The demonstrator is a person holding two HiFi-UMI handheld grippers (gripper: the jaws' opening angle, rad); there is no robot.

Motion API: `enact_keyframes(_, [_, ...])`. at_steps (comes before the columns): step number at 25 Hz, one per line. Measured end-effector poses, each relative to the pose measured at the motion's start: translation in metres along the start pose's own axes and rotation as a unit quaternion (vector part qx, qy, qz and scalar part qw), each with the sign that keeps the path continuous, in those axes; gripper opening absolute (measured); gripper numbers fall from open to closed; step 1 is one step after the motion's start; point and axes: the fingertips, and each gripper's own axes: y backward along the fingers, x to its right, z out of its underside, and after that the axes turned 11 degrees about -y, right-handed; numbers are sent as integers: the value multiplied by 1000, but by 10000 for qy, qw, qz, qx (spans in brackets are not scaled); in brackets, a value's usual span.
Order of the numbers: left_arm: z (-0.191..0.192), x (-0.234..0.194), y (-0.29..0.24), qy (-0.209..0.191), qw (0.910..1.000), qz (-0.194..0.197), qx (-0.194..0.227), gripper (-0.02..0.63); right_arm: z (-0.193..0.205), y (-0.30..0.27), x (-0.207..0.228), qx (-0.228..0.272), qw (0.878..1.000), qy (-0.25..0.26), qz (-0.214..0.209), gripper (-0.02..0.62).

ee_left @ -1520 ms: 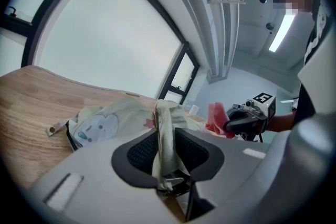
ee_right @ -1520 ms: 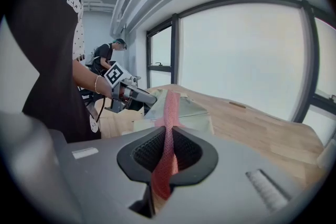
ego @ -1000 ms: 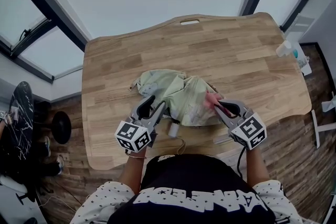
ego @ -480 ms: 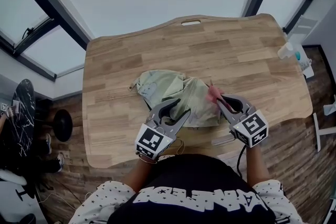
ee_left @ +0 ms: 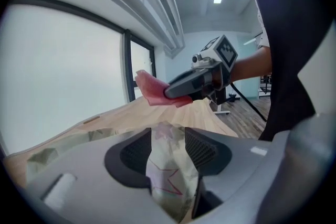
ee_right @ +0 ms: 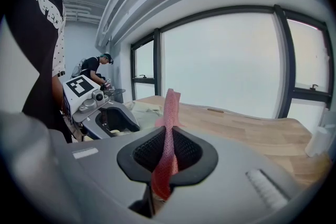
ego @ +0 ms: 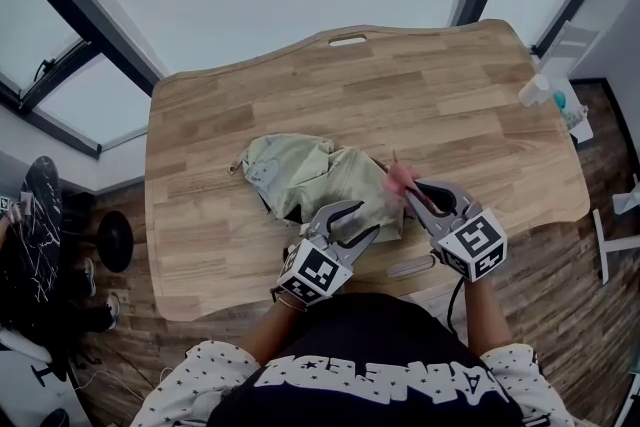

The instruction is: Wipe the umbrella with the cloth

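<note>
Cloth (ego: 399,179) in right tongs (ego: 412,196), beside crumpled umbrella (ego: 300,170) on wooden table (ego: 450,95).

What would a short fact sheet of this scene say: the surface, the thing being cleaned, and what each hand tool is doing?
Surface: wooden table
Item: crumpled pale green umbrella, lying on the table
Left tool: open, jaws have just been opening, umbrella fabric between them
Right tool: shut on a pink cloth, at the umbrella's right end in the head view
</note>
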Motion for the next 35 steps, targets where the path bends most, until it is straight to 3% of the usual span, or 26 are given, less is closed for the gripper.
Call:
enact_keyframes(4, [12,14,-15,-222,9987,169,-420,232,11,4,6,-135,9999,-28,-63,46])
enact_keyframes(12, [25,27,-34,-470,9946,136,-915,249,8,12,14,-79,9997,-1,-227,46])
enact_keyframes(21, [30,18,-40,-385,9926,-72,-1148,56,13,21,27,-85,9997,-35,-210,46])
enact_keyframes(23, [29,14,-41,-386,9925,-175,-1146,5,15,22,30,-86,9997,-57,-210,46])
enact_keyframes(28, [20,5,-35,-119,9950,-395,-908,2,17,21,32,-129,9996,-74,-226,46])
enact_keyframes(35, [4,-22,-7,506,9943,-903,-240,2,11,13,24,-91,9996,-46,-281,46])
